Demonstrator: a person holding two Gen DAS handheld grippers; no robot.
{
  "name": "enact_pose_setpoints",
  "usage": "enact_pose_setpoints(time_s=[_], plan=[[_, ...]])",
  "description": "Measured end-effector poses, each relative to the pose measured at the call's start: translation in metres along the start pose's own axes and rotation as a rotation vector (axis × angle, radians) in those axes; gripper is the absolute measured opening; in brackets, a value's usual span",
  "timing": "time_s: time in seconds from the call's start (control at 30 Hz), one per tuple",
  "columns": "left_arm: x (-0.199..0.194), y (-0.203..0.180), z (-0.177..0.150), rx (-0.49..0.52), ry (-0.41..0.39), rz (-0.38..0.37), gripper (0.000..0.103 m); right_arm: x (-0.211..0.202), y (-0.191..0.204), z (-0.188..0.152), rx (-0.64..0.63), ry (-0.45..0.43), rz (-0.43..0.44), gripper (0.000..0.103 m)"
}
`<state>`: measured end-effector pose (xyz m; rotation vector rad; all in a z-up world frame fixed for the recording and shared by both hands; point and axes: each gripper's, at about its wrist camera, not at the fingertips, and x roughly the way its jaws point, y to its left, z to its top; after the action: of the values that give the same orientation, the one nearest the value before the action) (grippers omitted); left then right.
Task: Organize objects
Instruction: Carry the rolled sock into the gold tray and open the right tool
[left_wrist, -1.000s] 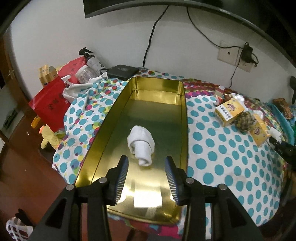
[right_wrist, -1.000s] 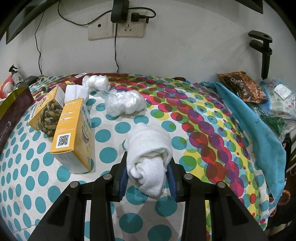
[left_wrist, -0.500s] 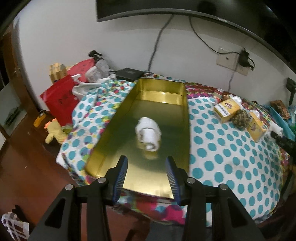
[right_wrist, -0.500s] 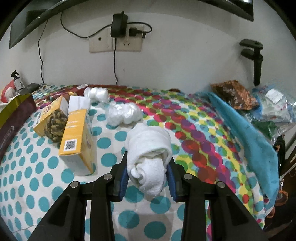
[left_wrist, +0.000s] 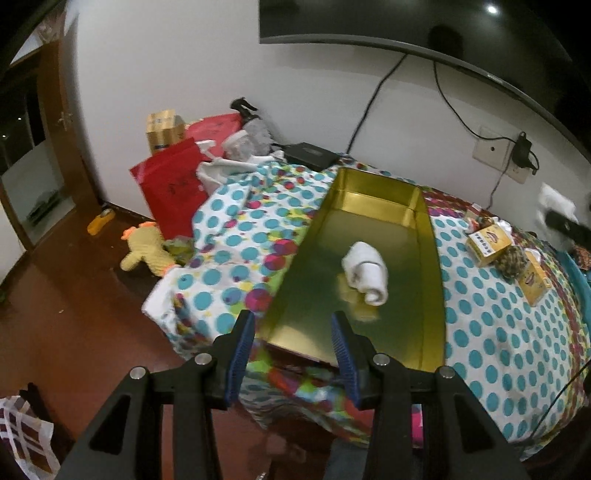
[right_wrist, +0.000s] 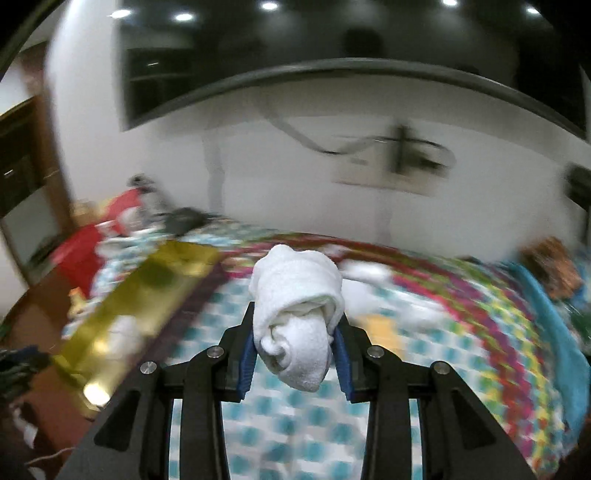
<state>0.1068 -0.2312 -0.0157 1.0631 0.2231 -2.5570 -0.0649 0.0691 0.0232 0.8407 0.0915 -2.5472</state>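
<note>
The right gripper (right_wrist: 295, 354) has a rolled white towel (right_wrist: 295, 310) squeezed tight between its jaws. The towel is up in the air, above the dotted cloth (right_wrist: 295, 424) on the desk. The picture from this side is blurry, so small things are hard to make out.

The gold tray (left_wrist: 428, 295) lies long on the cloth. One rolled towel in the tray (left_wrist: 365, 273) sits near the middle already. So the job looks partly done: one towel is put away and a second one is on its way.

The left gripper (left_wrist: 293, 358) holds nothing. Its jaws are partly open, and it hangs by the near end of the tray, a little off the desk edge.

The step now looks like carrying the held towel over to the tray. Next, the right hand should bring it over the tray, which is off to its left, lower it onto a bare spot beside the first towel, and then let go. Yellow boxes (left_wrist: 487, 243) wait on the cloth too.
</note>
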Motion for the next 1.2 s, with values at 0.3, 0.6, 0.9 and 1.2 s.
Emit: enact_pose_setpoints(time_s=[0.3, 0.6, 0.9, 1.2], plan=[[0.003, 0.041, -0.009, -0.066, 0.022, 0.053, 0.044, 0.07, 0.145, 0.009, -0.199, 0.139, 0.26, 0.034], [0.013, 0.064, -0.009, -0.116, 0.045, 0.05, 0.044, 0.125, 0.192, -0.001, -0.254, 0.238, 0.246, 0.034], [0.026, 0.064, -0.015, -0.123, 0.091, 0.049, 0.044, 0.158, 0.196, -0.005, -0.263, 0.317, 0.219, 0.039], [0.027, 0.051, -0.015, -0.099, 0.096, 0.038, 0.044, 0.129, 0.176, -0.007, -0.282, 0.198, 0.175, 0.065]])
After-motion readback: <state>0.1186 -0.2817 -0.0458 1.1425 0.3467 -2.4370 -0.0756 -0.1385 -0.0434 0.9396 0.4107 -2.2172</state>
